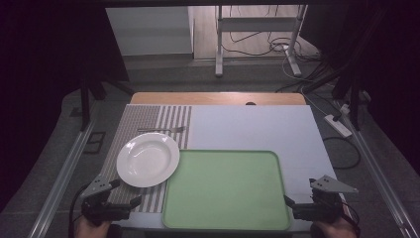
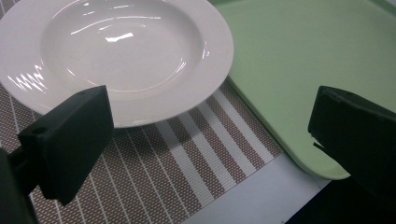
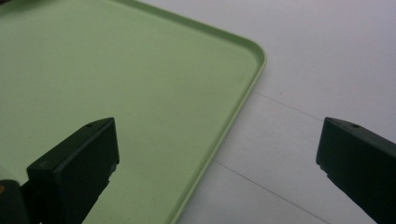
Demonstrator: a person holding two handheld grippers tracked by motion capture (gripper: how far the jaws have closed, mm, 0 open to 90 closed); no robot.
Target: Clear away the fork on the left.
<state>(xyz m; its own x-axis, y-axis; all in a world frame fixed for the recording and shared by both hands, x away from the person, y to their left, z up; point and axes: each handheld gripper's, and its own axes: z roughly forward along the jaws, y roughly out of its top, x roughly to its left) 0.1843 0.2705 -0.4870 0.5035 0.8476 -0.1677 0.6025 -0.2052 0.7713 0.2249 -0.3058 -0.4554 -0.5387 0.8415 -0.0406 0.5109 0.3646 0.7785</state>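
While near plate (image 1: 147, 159), left hand-held gripper (image 1: 130, 203) gapes wide, empty; right hand-held gripper (image 1: 289, 204) likewise.

a lab-style recording setup: a white table (image 1: 257, 126) staged with a placemat (image 1: 148, 119), dark curtains on both sides, loose cables (image 1: 257, 47) and a power strip (image 1: 338, 125) on the far floor.

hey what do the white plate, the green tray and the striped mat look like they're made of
White plate: probably glazed ceramic, with sharp glossy highlights. Green tray: likely moulded plastic, matte, with a rounded raised rim. Striped mat: seems woven vinyl or fabric, showing a fine mesh texture between its white stripes.
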